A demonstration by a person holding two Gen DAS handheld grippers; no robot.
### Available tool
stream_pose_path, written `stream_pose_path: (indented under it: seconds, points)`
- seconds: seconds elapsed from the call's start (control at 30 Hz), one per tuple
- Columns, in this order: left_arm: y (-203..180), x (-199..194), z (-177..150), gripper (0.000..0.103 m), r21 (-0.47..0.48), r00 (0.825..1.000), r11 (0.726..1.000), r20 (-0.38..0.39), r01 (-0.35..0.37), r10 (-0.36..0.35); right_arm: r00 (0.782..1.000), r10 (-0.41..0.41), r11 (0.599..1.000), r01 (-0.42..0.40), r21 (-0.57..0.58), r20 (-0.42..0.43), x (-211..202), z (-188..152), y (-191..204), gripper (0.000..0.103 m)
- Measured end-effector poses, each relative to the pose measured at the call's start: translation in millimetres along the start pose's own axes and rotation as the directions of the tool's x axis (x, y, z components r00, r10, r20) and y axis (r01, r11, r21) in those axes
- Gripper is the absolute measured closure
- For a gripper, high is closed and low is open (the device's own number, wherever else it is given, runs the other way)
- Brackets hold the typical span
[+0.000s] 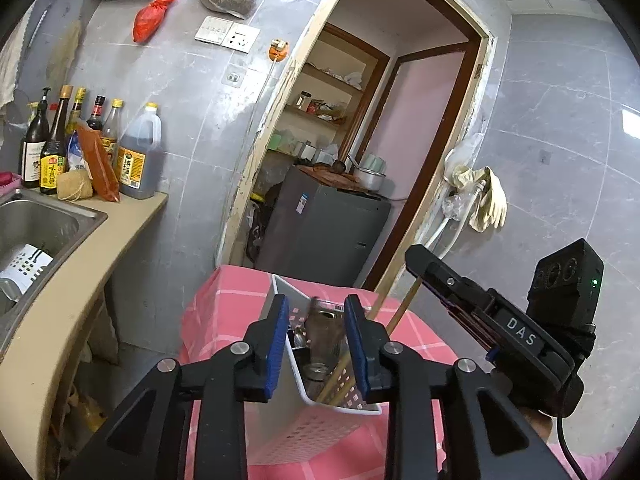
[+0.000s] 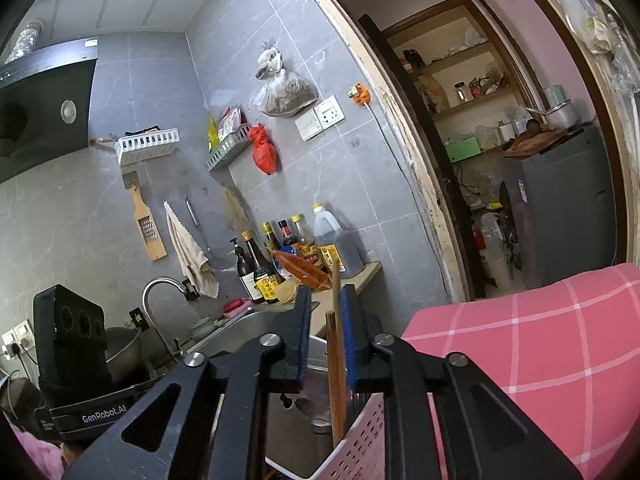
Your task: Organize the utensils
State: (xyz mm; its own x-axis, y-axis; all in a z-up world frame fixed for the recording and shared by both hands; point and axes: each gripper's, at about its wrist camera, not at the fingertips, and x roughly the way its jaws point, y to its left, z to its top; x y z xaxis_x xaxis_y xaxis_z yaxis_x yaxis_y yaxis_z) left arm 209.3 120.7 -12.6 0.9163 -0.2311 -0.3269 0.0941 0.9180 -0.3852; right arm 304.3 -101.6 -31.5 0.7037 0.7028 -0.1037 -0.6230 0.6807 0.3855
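- a white perforated utensil holder stands on a table under a pink checked cloth, near the table's edge that faces the doorway, in the left wrist view.
- the left gripper hovers over the holder's open top, its blue-padded jaws part open with the holder's rim between them; the pads do not appear to press on the rim or its contents, and nothing is held.
- inside the holder sit metal utensils, blurred and hard to tell apart, and wooden chopsticks leaning out toward the right.
- the right gripper stands above the same holder in the right wrist view, jaws slightly apart; the chopsticks rise upright between the pads, close to the right-hand pad, though whether that pad touches them cannot be told.
- in the left wrist view the right gripper reaches in from the right, with a chopstick tip at its fingers.
- beyond, sauce bottles crowd the counter's far end beside a steel sink.
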Motion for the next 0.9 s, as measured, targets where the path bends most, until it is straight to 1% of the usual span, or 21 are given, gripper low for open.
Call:
stream_pose_path:
  seconds: [0.1,0.17,0.23,0.27,0.3,0.37,0.4,0.43,0.47,0.53,0.57,0.63,0.73,0.9]
  points:
    - [-3,-6,3,0.070,-0.004,1.000,1.000,0.008,-0.008,0.008,1.000,-0.009,1.000,0.009,-0.006,0.010,-9,7,5,0.076]
    - [-6,-11,6,0.064,-0.003,1.000,1.000,0.014,-0.014,0.014,1.000,-0.021,1.000,0.021,-0.014,0.017,-17,12,8,0.071]
    - [-11,-17,9,0.059,0.001,1.000,1.000,0.021,-0.022,0.022,0.999,-0.035,0.999,0.036,-0.022,0.023,-26,16,11,0.063]
    - [-12,-19,10,0.054,0.002,0.999,1.000,0.023,-0.023,0.023,0.999,-0.045,0.999,0.045,-0.028,0.026,-31,18,12,0.060]
    - [-14,-21,11,0.052,0.004,0.999,1.000,0.025,-0.027,0.027,0.998,-0.054,0.998,0.055,-0.033,0.029,-36,21,14,0.056]
    - [-20,-27,14,0.041,0.007,0.999,0.999,0.031,-0.038,0.038,0.996,-0.082,0.995,0.083,-0.046,0.036,-49,25,17,0.050]
    - [-22,-30,14,0.039,0.010,0.999,0.999,0.034,-0.043,0.043,0.995,-0.094,0.994,0.096,-0.050,0.039,-54,28,18,0.045]
    - [-26,-34,15,0.034,0.014,0.998,0.999,0.037,-0.047,0.047,0.993,-0.108,0.992,0.110,-0.054,0.043,-62,29,19,0.040]
    - [-28,-36,16,0.027,0.017,0.998,0.999,0.038,-0.051,0.050,0.991,-0.126,0.990,0.129,-0.058,0.048,-71,31,19,0.038]
    - [-35,-43,17,0.018,0.025,0.997,0.997,0.042,-0.072,0.071,0.986,-0.158,0.985,0.161,-0.064,0.054,-88,35,20,0.029]
    - [-38,-47,17,0.014,0.028,0.996,0.997,0.045,-0.078,0.077,0.984,-0.170,0.983,0.173,-0.068,0.056,-93,39,20,0.027]
    - [-45,-55,17,0.009,0.036,0.994,0.995,0.053,-0.092,0.090,0.976,-0.206,0.974,0.212,-0.082,0.066,-112,43,22,0.020]
    - [-55,-65,16,0.006,0.045,0.993,0.994,0.055,-0.102,0.100,0.965,-0.250,0.961,0.257,-0.100,0.079,-137,49,25,0.012]
    - [-77,-80,10,0.001,0.090,0.990,0.988,0.079,-0.125,0.118,0.940,-0.327,0.931,0.337,-0.139,0.094,-179,53,35,0.006]
